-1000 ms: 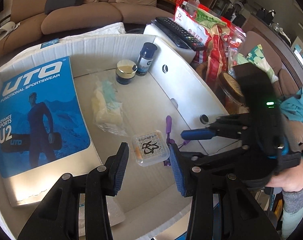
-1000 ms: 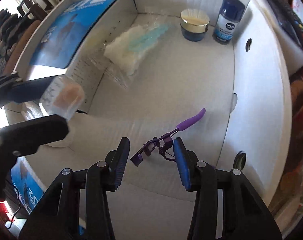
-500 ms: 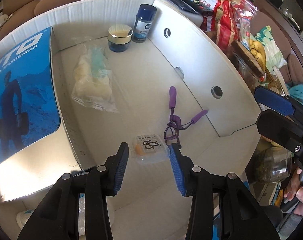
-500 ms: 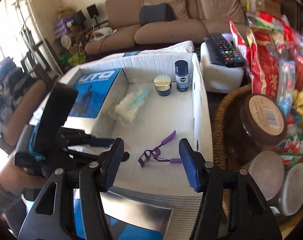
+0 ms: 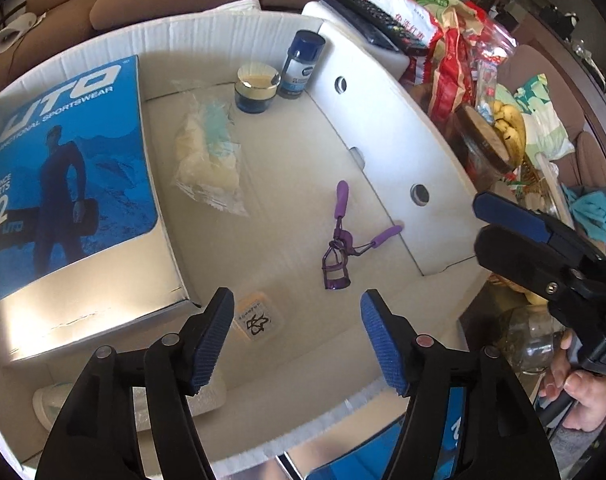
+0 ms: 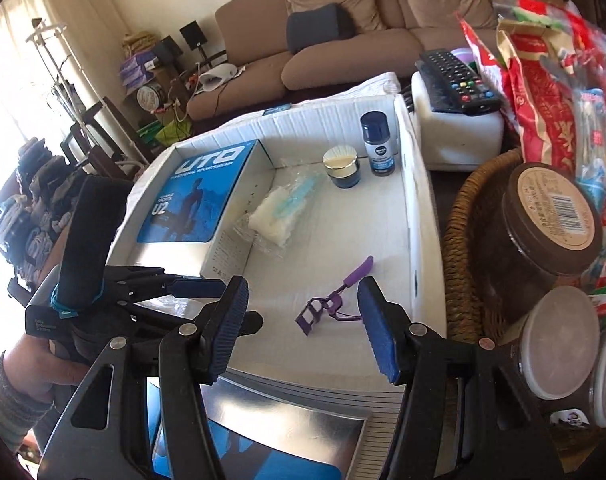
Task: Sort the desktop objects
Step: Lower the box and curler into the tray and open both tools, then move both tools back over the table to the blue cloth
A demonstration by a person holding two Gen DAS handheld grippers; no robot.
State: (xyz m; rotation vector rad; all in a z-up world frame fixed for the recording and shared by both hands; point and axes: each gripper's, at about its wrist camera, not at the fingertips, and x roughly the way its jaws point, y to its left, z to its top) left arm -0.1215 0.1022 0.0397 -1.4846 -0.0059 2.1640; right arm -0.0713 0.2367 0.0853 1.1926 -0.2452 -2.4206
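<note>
A white cardboard tray (image 5: 383, 128) holds the sorted things. In the left wrist view my left gripper (image 5: 299, 340) is open and empty above the tray's near end. A small clear plastic box (image 5: 257, 320) lies on the tray floor just below its left finger. A purple eyelash curler (image 5: 339, 240) lies to the right. My right gripper (image 6: 303, 332) is open and empty, held back above the tray's near edge; the curler (image 6: 331, 304) shows between its fingers. The right gripper also shows in the left wrist view (image 5: 515, 228).
In the tray: a blue UTO box (image 5: 63, 184), a plastic bag of cotton items (image 5: 207, 160), a gold-lidded jar (image 5: 257, 88), a blue-capped bottle (image 5: 303, 64). Right of it stand a wicker basket (image 6: 463, 240), brown jars (image 6: 551, 220), snack bags (image 6: 543, 80), a remote (image 6: 455, 80).
My left gripper has opened wide and let go of the small clear box, which now lies on the tray floor. My right gripper has drawn back from the curler.
</note>
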